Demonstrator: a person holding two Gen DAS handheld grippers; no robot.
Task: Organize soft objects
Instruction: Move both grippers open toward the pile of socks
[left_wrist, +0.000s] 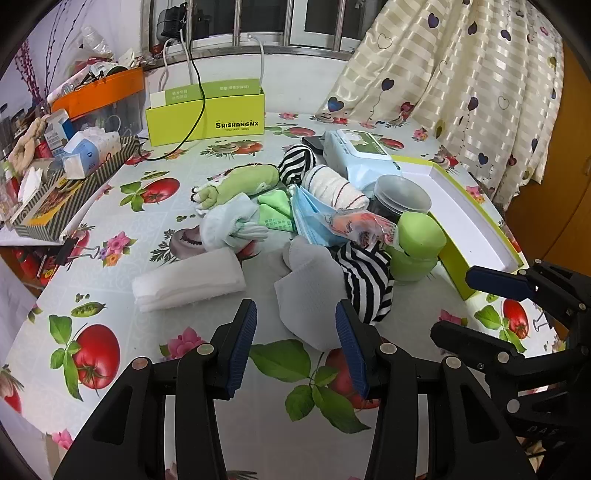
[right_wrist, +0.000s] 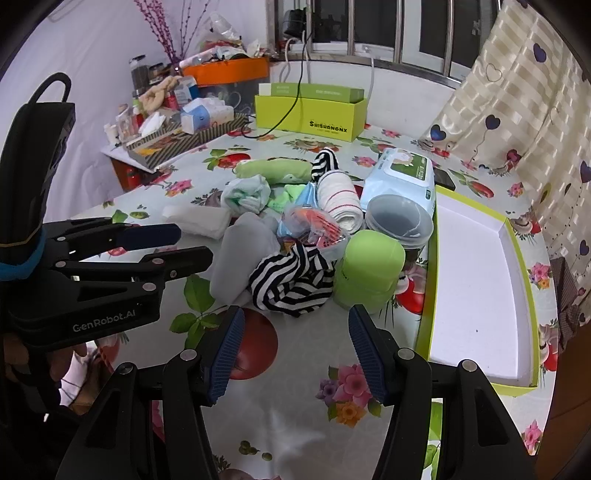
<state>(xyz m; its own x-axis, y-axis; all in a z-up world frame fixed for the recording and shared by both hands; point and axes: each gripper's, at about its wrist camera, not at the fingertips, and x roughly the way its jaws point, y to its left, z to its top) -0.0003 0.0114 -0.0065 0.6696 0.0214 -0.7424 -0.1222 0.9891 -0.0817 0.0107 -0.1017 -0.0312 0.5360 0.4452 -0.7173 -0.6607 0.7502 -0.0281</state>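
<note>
A pile of soft things lies mid-table: a grey sock (left_wrist: 310, 284) (right_wrist: 240, 251), a black-and-white striped cloth (left_wrist: 365, 280) (right_wrist: 291, 284), a folded white cloth (left_wrist: 188, 280) (right_wrist: 199, 219), a light blue sock (left_wrist: 229, 223), a green plush (left_wrist: 240, 182) (right_wrist: 273, 170), a blue face mask (left_wrist: 314, 218) and a rolled white towel (left_wrist: 338, 188) (right_wrist: 340, 201). My left gripper (left_wrist: 295, 317) is open and empty, just short of the grey sock. My right gripper (right_wrist: 295, 325) is open and empty, just short of the striped cloth. An empty white-lined green tray (right_wrist: 476, 280) (left_wrist: 461, 221) lies at the right.
A green plastic bottle (right_wrist: 369, 273) and a clear tub (right_wrist: 400, 221) stand beside the pile, with a wipes pack (right_wrist: 404, 173) behind. A green box (left_wrist: 207, 114) with cables stands at the back. Cluttered boxes (left_wrist: 66, 177) fill the left; a curtain (left_wrist: 461, 74) hangs at the right.
</note>
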